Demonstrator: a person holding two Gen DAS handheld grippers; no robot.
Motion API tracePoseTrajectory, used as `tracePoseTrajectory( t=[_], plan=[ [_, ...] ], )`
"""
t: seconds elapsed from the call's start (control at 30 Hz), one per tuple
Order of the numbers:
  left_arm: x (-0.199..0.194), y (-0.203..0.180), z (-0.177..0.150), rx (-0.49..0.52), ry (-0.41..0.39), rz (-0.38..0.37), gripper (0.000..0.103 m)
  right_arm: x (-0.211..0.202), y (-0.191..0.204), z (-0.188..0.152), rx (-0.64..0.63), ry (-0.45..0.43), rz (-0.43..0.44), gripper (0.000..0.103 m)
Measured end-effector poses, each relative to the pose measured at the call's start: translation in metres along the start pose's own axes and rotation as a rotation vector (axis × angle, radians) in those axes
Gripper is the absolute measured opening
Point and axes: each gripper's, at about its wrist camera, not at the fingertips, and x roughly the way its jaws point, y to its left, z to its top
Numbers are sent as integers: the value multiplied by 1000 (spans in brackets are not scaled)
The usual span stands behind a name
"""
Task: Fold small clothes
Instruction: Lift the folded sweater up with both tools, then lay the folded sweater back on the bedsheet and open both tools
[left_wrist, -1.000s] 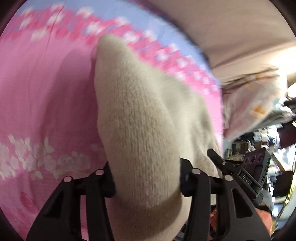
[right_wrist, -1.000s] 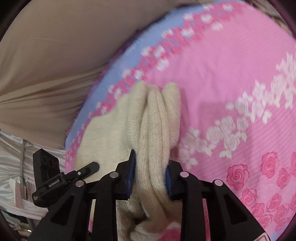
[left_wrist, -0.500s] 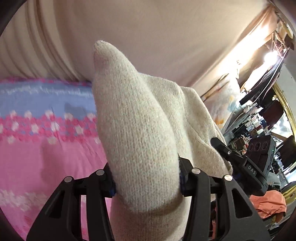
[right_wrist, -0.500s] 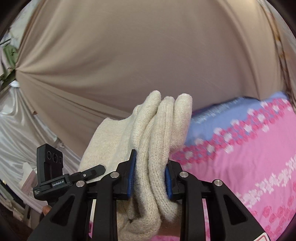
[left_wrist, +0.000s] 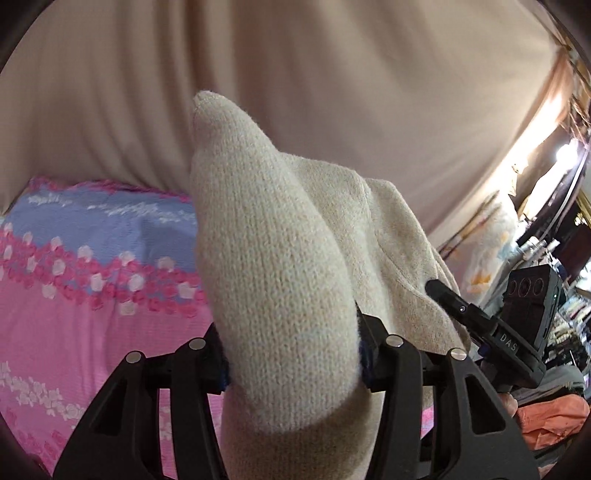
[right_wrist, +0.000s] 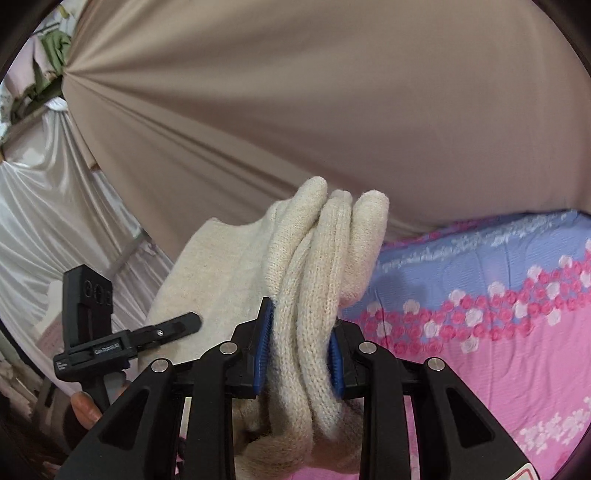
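A beige curtain (right_wrist: 332, 110) fills most of what I see, smooth cloth falling in long soft pleats, gathered to a knot at the upper left of my right view. Below it lies the bedspread (right_wrist: 498, 332), finely ribbed pink cloth with a lilac-blue band and rows of white and deep-pink roses. A pale satin drape (right_wrist: 48, 229) hangs shiny and creased at the left of that view.

Raised in front of all this is the cream knitted garment (left_wrist: 280, 280), held off the bedspread between my two grippers. It is thick, soft wool with a fine, even stitch, a little fuzzy at the surface. In my left view one fold rises as a rounded, tapering hump, with a flatter panel stretching off to the right towards my other gripper.

My left gripper (left_wrist: 291, 354) is clamped on that hump, its black fingers pressed into the wool on both sides, held well apart by its bulk. My right gripper (right_wrist: 301, 349) pinches a bunch of three rounded folds that stand up like fingers; its blue ridged pads (right_wrist: 263, 347) squeeze the knit tightly, and the folds bulge above and below them.
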Motion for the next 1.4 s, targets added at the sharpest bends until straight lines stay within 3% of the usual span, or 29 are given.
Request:
tracePoseTrajectory(
  t=[0.13, 0.2, 0.23, 0.3, 0.33, 0.37, 0.43, 0.6, 0.73, 0.8, 0.87, 0.9, 0.97, 1.07, 1.2, 1.3, 1.4],
  plan=[
    [35, 74, -31, -74, 64, 33, 57, 71, -23, -53, 40, 92, -50, 32],
    [71, 120, -62, -91, 102, 109, 71, 109, -48, -86, 67, 160, -101, 38],
    [88, 141, -80, -113, 124, 169, 72, 133, -70, -111, 104, 215, -167, 38],
    [119, 191, -119, -207, 227, 293, 62, 154, -104, -150, 167, 293, -296, 29],
    [124, 208, -132, -262, 270, 300, 64, 151, -117, -165, 220, 309, -334, 21],
    [115, 220, -141, -335, 254, 238, 64, 143, -121, -172, 253, 303, -331, 18],
    [91, 216, -137, -336, 194, 251, 64, 122, -105, -168, 219, 270, -322, 9],
    [64, 164, -105, -129, 103, 291, 72, 124, -34, -131, 67, 257, -228, 8],
    [87, 138, -99, -58, 137, 307, 76, 164, -7, -134, -36, 355, -206, 8],
    [104, 138, -108, -49, 181, 332, 76, 186, -17, -154, -50, 452, -256, 7],
    [123, 143, -121, -67, 250, 351, 76, 201, -37, -177, -24, 548, -297, 0],
    [129, 146, -126, -72, 274, 358, 76, 200, -44, -182, 4, 557, -305, 0],
    [136, 145, -137, -38, 307, 415, 77, 187, -38, -176, 29, 522, -292, 0],
    [132, 146, -139, -47, 294, 410, 80, 172, -14, -165, -62, 481, -302, 5],
    [132, 151, -136, -113, 307, 392, 80, 195, -31, -192, -106, 595, -378, 0],
    [123, 145, -133, -109, 298, 399, 80, 178, -27, -180, -28, 535, -347, 0],
    [110, 135, -132, -96, 273, 405, 80, 161, -9, -170, -96, 488, -345, 3]
  ],
)
